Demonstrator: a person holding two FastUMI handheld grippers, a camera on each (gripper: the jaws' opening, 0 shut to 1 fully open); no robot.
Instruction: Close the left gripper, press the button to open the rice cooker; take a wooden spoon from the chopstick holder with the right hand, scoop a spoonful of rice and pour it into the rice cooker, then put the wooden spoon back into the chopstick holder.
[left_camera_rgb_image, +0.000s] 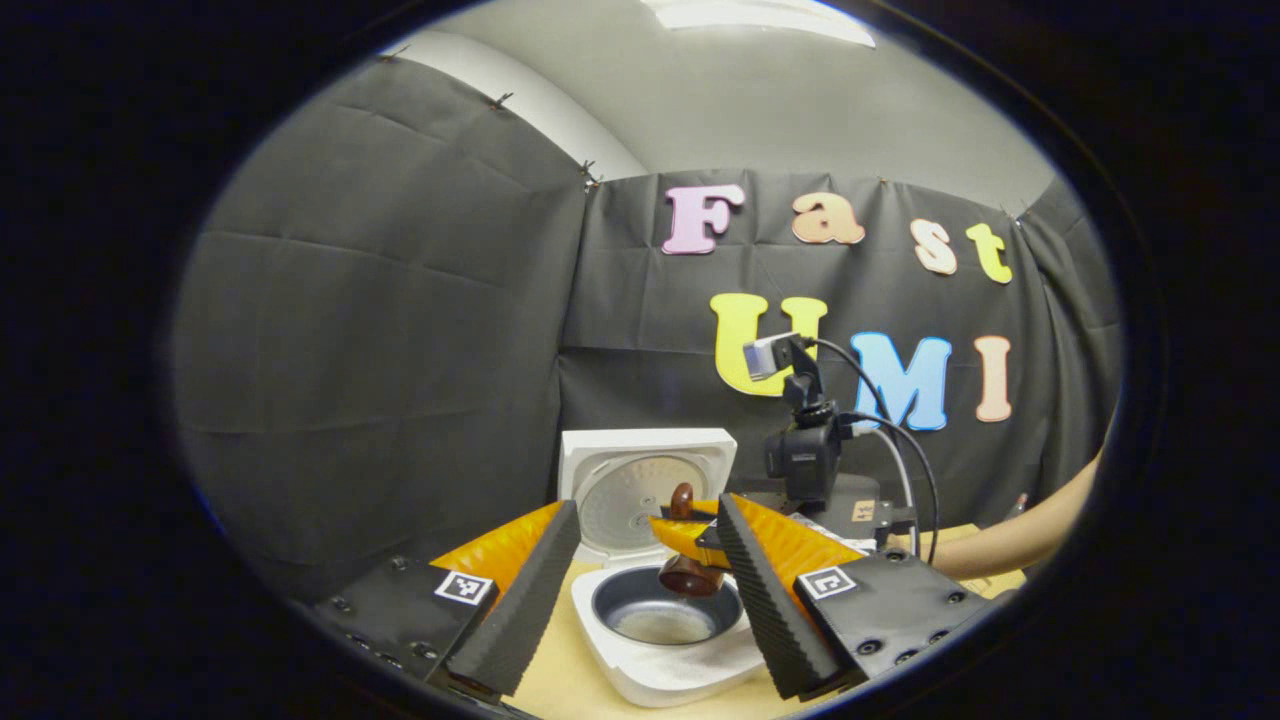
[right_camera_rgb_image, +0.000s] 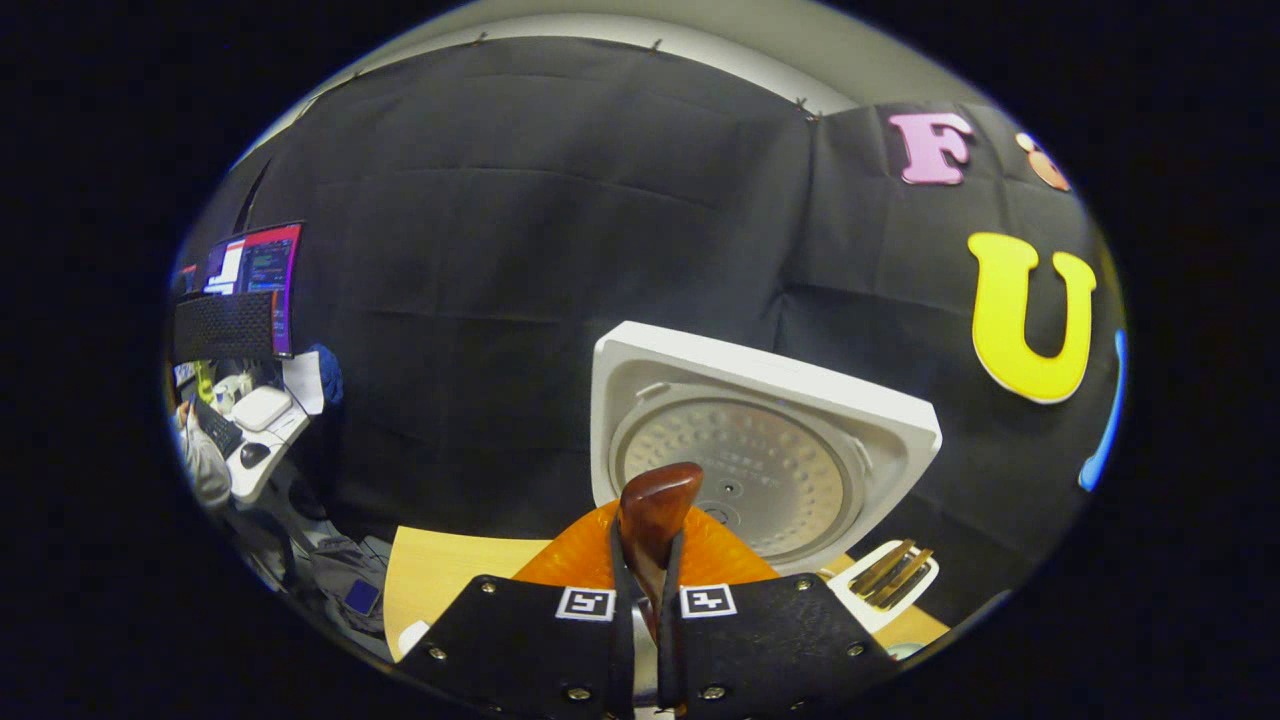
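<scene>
The white rice cooker (left_camera_rgb_image: 660, 675) stands open, its lid (left_camera_rgb_image: 645, 470) upright behind the dark inner pot (left_camera_rgb_image: 665, 610), which holds something pale at the bottom. My left gripper (left_camera_rgb_image: 640, 600) is open, its fingers spread to either side of the cooker, short of it. My right gripper (left_camera_rgb_image: 705, 540) hangs over the pot, shut on the brown wooden spoon (left_camera_rgb_image: 690, 575), whose bowl dips toward the pot's right rim. In the right gripper view the right gripper (right_camera_rgb_image: 647, 545) clamps the spoon handle (right_camera_rgb_image: 655, 505), which sticks up before the lid (right_camera_rgb_image: 760, 450).
A white chopstick holder (right_camera_rgb_image: 885, 575) with wooden utensils lies right of the cooker on the light wooden table (right_camera_rgb_image: 440, 570). A person's forearm (left_camera_rgb_image: 1020, 535) reaches in from the right. A desk with a monitor (right_camera_rgb_image: 250, 280) sits far left, beyond the booth.
</scene>
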